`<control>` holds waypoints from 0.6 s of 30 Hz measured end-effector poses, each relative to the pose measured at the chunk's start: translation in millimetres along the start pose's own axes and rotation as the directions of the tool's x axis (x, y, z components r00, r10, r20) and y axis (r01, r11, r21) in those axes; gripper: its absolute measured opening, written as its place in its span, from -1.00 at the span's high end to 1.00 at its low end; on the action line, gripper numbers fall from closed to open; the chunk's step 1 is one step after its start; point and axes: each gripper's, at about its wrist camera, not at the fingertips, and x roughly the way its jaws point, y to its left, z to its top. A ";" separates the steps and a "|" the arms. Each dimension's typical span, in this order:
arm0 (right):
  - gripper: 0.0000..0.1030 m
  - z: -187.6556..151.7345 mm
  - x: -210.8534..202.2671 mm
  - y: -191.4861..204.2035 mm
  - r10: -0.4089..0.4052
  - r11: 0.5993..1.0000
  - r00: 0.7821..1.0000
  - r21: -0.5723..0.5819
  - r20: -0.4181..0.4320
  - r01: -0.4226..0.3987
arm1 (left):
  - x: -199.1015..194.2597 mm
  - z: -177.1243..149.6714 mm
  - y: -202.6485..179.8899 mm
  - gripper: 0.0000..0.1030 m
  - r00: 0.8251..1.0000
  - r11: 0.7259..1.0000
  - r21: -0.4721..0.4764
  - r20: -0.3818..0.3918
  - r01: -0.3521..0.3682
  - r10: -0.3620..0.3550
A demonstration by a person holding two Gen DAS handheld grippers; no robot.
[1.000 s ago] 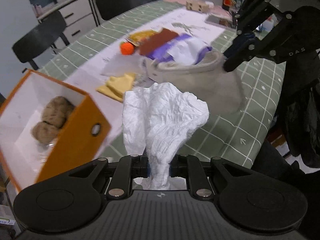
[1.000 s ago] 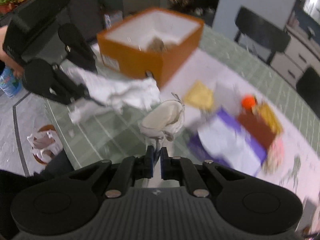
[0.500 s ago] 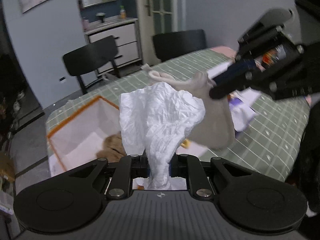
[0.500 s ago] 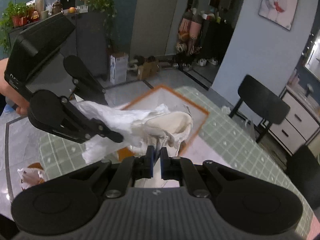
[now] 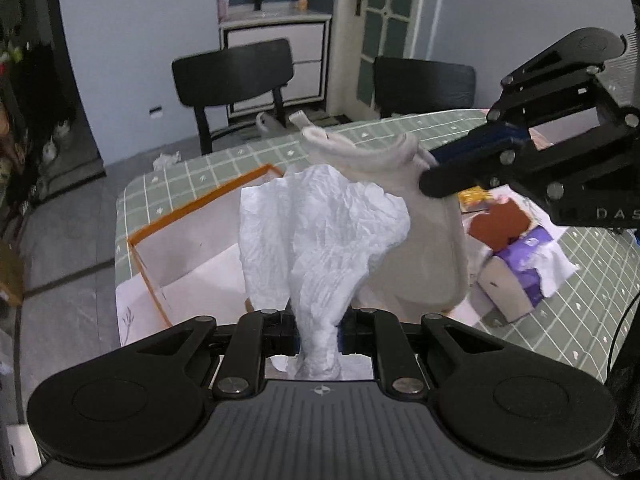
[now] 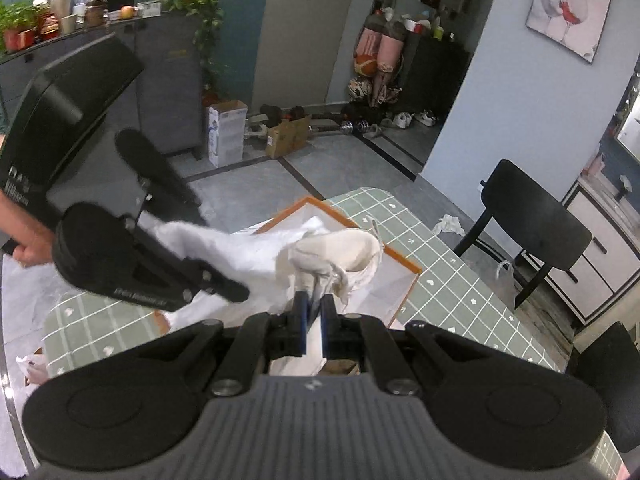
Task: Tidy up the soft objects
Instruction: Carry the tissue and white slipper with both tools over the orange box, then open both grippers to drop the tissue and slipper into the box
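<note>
While both hang above orange box (image 5: pixel 192 208), left tongs (image 5: pixel 318 338) pinching crumpled tissue (image 5: pixel 316 240), right tongs (image 6: pixel 314 312) clamping sock (image 6: pixel 340 252)

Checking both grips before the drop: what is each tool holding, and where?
Left tool: crumpled white tissue, pinched at its bunched lower end. Right tool: beige sock, pinched by a fold near its opening.

- left wrist cam: close behind its fingers, angled down over orange box (image 5: pixel 192 216), facing chairs, door
- right wrist cam: same tilt, facing hallway
- shared: box (image 6: pixel 360 232), green table
</note>
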 end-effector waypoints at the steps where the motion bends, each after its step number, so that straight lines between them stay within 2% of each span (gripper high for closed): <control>1: 0.93 3.4 7.5 -3.7 0.001 1.000 1.000 0.007 -0.008 -0.001 | 5.7 2.5 6.3 0.66 1.000 1.000 -0.009 -0.011 -0.004 0.004; 6: 0.93 20.9 43.8 -16.7 -0.019 0.999 0.999 0.031 -0.044 0.021 | 23.9 13.5 35.9 0.66 0.999 0.999 -0.050 -0.041 -0.018 0.016; 14: 0.93 40.1 97.3 -29.2 -0.041 0.997 0.998 0.067 -0.052 0.045 | 61.6 21.0 72.8 0.66 0.999 0.990 -0.139 -0.041 -0.018 0.012; 18: 0.93 37.6 130.1 -31.9 -0.061 0.996 0.996 0.066 -0.067 0.065 | 87.0 21.3 77.6 0.66 0.995 0.989 -0.120 -0.065 -0.088 0.081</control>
